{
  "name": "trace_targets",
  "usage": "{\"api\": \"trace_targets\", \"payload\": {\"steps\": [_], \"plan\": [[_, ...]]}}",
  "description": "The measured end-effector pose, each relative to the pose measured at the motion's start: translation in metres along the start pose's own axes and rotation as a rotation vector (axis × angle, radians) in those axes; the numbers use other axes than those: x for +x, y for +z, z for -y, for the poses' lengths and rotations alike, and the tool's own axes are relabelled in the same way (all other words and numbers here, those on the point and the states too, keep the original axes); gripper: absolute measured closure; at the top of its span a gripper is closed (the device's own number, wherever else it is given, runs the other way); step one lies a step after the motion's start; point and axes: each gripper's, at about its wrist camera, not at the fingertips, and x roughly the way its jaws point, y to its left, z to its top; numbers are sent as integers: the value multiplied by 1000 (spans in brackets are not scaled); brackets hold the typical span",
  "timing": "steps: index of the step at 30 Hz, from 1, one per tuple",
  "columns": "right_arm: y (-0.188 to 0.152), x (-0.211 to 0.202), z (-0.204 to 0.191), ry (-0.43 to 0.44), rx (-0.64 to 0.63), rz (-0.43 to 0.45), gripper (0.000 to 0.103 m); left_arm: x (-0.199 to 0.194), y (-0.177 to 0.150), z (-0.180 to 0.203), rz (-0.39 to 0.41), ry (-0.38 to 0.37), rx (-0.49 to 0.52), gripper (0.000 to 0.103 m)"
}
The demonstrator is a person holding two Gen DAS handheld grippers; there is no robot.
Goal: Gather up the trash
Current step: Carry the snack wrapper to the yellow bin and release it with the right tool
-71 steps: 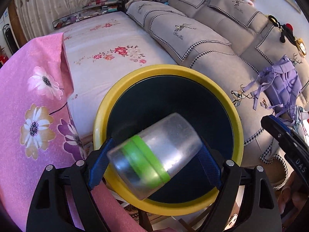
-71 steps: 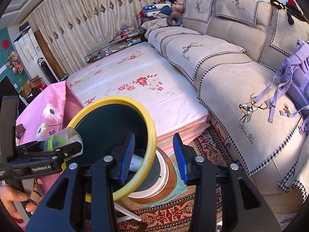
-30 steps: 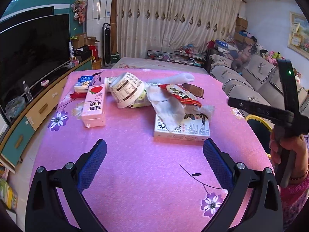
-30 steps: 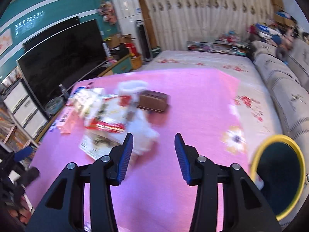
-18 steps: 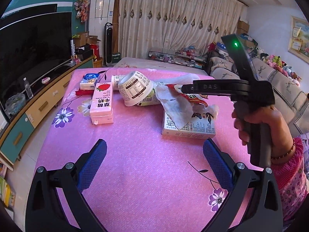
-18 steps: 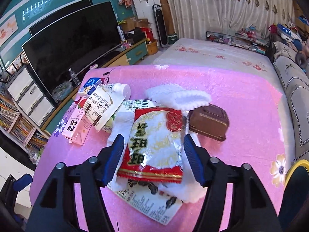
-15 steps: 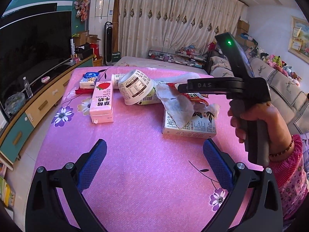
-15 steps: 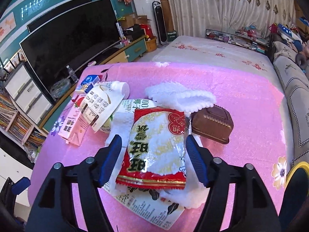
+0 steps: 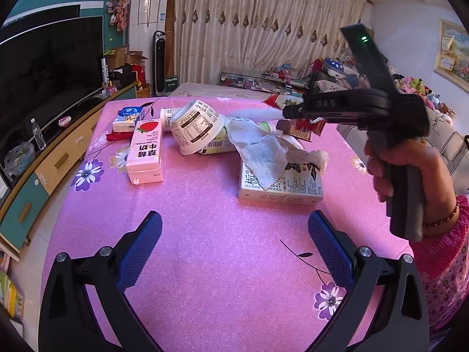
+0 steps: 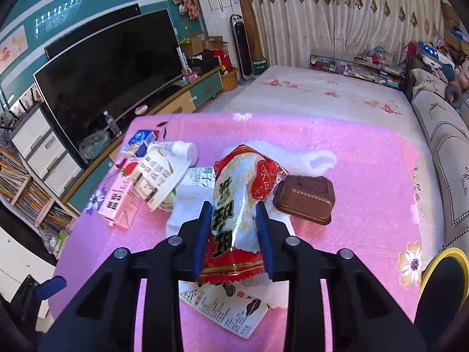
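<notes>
**Observer:** What are you working on, starting with what is closest to you?

**Me:** Closest in my right wrist view is the right gripper. Its blue pads are closing on the red and white crinkly plastic snack packet, which sits between them and already bulges at the sides. I judge this step to be securing the grasp before lifting. To do it well, I squeeze only until the film stops slipping, keep the pads on the packet's middle, and lift straight up so the white crumpled paper towel beneath does not drag along.

**Observer:** And the left one?

**Me:** The left gripper is spread wide and holds nothing. It hovers over bare pink cloth on the flowered table, short of the pile.

**Observer:** How does the packet look?

**Me:** It looks puffy, glossy and creased, with red borders, a white centre, dark characters and a round red emblem. It looks light and slippery to me. It lies on top of the heap in the table's middle, above a white printed flat carton, just beside a brown plastic ribbed tray.

**Observer:** And further off?

**Me:** A white paper printed bowl lies on its side, with a pink strawberry milk carton near it. The yellow-rimmed dark round bin shows at the right edge, well apart from the pile. I carry the packet there.
</notes>
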Motion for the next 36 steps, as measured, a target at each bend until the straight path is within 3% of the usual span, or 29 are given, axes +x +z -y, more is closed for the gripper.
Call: {"api": "trace_targets", "payload": {"steps": [9,16,25,36], "plan": [[-38,-56,-2,53,-28,36,74,3,-1,8,-7,-19,12,5],[-69,-99,34,-43,23,90,73,5,-3,20,-12,-35,35,5],[-112,-125,144,-233,207,98,73,8,-1,35,-17,-35,56,5],[-179,-115,265,-402,394,28,72,20,0,68,-43,-58,110,5]]}}
